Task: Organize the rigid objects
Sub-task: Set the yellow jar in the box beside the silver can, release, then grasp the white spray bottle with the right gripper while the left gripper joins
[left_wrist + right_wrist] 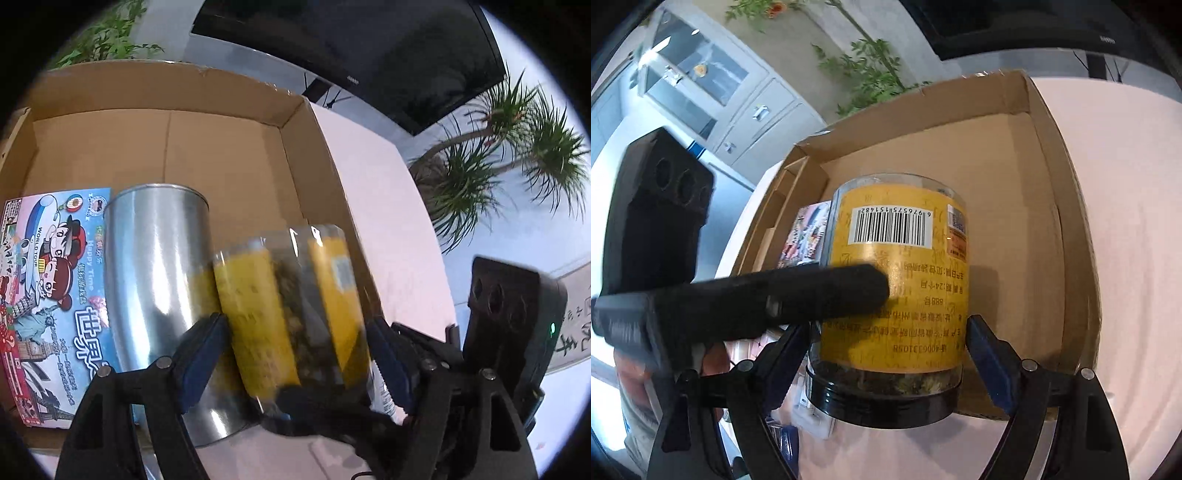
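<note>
A clear jar with a yellow label (288, 295) (905, 266) and a black lid (886, 402) hangs tilted over an open cardboard box (221, 155) (1067, 221), lid toward the cameras. My left gripper (295, 350) is shut on it, a blue pad on each side. My right gripper (890, 332) also clamps the jar just above the lid. The left gripper's black finger (812, 295) crosses the label and hides my right gripper's left pad. Inside the box, a silver tin can (155, 266) stands beside a colourful printed carton (55, 277) (809, 236). The right gripper's body (517, 325) shows at the right.
The box sits on a pale pink tabletop (1126, 258). Behind it are a dark screen (369, 55), a spiky potted plant (498, 166) and a leafy plant (107, 40). A white cabinet (713, 92) stands far left. A person's hand (631, 369) holds the left gripper.
</note>
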### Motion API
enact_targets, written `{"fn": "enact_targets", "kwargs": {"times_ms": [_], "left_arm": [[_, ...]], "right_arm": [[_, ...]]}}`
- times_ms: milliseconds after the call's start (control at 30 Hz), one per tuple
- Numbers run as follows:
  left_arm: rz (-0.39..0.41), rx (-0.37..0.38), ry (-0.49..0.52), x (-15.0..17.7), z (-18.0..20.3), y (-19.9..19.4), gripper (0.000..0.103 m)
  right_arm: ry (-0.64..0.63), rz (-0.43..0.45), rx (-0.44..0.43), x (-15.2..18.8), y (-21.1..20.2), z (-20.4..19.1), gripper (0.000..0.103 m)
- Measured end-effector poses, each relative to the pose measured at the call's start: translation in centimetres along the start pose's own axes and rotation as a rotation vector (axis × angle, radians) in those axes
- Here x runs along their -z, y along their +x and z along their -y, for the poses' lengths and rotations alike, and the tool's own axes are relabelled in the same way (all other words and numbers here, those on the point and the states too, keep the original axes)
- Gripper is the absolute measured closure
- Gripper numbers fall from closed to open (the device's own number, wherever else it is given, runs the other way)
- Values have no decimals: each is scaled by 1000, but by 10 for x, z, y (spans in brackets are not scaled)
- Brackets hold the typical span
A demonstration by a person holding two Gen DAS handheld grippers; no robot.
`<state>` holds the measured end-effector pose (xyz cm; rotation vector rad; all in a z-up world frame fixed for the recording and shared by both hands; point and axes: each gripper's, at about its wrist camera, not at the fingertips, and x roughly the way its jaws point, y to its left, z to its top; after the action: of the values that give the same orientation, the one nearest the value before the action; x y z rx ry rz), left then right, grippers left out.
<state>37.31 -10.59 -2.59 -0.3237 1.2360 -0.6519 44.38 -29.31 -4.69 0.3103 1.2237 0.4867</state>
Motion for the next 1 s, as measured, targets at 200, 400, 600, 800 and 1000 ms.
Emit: {"fn": "enact_targets", "kwargs": {"times_ms": [200,400,600,800,1000], "left_arm": [[87,-80,43,19,8,-19,27],[236,-133,217,83,36,-76,27],[228,-221,339,127,51,-82,26],[199,-204,457,150,57,-84,27],[107,-165,518,161,53,-64,27]], "right_arm": [[-34,-13,83,8,11,0,5],[-111,193,88,80,-90,2,5],[-42,80,300,144,-81,62,27],[-137,53,399,172,-48,47,56],[-286,27,359,191,-41,18,57]]}}
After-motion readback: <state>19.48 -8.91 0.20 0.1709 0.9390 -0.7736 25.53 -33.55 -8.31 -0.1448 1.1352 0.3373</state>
